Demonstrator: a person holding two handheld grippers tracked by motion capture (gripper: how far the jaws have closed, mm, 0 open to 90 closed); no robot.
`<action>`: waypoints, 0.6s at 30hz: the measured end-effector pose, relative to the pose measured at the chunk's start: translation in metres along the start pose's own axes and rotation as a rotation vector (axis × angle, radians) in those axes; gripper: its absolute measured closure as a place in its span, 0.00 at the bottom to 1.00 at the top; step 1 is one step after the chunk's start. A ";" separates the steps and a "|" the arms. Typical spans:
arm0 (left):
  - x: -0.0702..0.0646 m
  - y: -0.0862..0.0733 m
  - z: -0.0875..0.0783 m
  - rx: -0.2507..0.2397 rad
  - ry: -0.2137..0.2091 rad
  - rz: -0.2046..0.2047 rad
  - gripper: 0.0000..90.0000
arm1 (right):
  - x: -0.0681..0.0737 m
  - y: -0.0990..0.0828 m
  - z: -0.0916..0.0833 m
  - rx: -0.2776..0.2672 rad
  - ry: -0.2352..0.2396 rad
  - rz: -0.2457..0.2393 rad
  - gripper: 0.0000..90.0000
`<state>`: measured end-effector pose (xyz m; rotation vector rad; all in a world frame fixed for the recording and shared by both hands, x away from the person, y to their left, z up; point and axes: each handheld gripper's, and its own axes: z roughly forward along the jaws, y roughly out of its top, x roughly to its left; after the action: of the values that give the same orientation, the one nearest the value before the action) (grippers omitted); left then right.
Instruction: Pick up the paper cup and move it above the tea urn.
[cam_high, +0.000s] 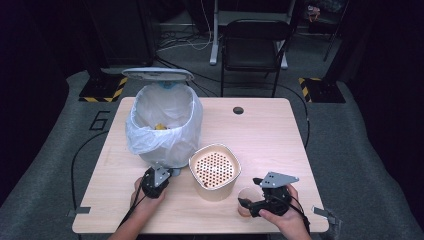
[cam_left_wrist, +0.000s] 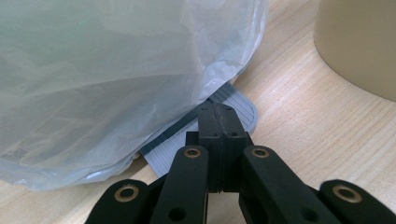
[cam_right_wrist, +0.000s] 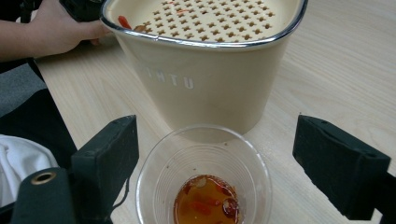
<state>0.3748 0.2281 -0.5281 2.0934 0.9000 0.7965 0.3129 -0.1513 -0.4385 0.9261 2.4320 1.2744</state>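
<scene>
On the wooden table (cam_high: 280, 130) a white pedal bin (cam_high: 165, 127) stands at about ten o'clock from the table's middle, its lid (cam_high: 157, 74) swung up and its clear plastic liner (cam_left_wrist: 116, 70) hanging over the rim and bulging down the sides. Something yellow (cam_high: 160, 127) lies inside it. Just beside the bin, at its four o'clock, sits a cream container (cam_right_wrist: 205, 79) with a perforated strainer insert (cam_high: 214, 169); a few red scraps cling to the insert at its rim.

The left gripper (cam_high: 154, 184) is at six o'clock of the bin, held in the person's left hand (cam_high: 142, 200). Its jaws are fully closed, pad against pad, and their tips rest on the grey ribbed pedal (cam_left_wrist: 233, 109) that juts out from under the liner at the bin's foot.

The right gripper (cam_right_wrist: 219, 168) is at five o'clock of the cream container, in the person's right hand (cam_high: 282, 217). Its jaws stand wide apart, one on each side of a clear plastic cup (cam_right_wrist: 205, 172), and neither pad touches the cup's wall. The cup stands upright on the table, just beside the cream container, and holds a shallow layer of amber liquid with red and pale bits (cam_right_wrist: 208, 203) in it
</scene>
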 end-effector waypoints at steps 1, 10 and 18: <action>0.000 0.000 0.000 0.001 -0.001 -0.001 1.00 | 0.002 -0.002 0.002 0.011 0.009 -0.004 0.15; 0.000 0.000 0.000 0.000 0.000 -0.001 1.00 | 0.005 -0.013 0.013 0.053 0.007 -0.016 0.15; 0.000 0.000 0.000 -0.001 0.000 -0.005 1.00 | 0.001 -0.022 0.019 0.063 0.006 -0.004 0.17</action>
<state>0.3749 0.2281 -0.5281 2.0894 0.9036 0.7941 0.3121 -0.1477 -0.4675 0.9348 2.4903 1.2082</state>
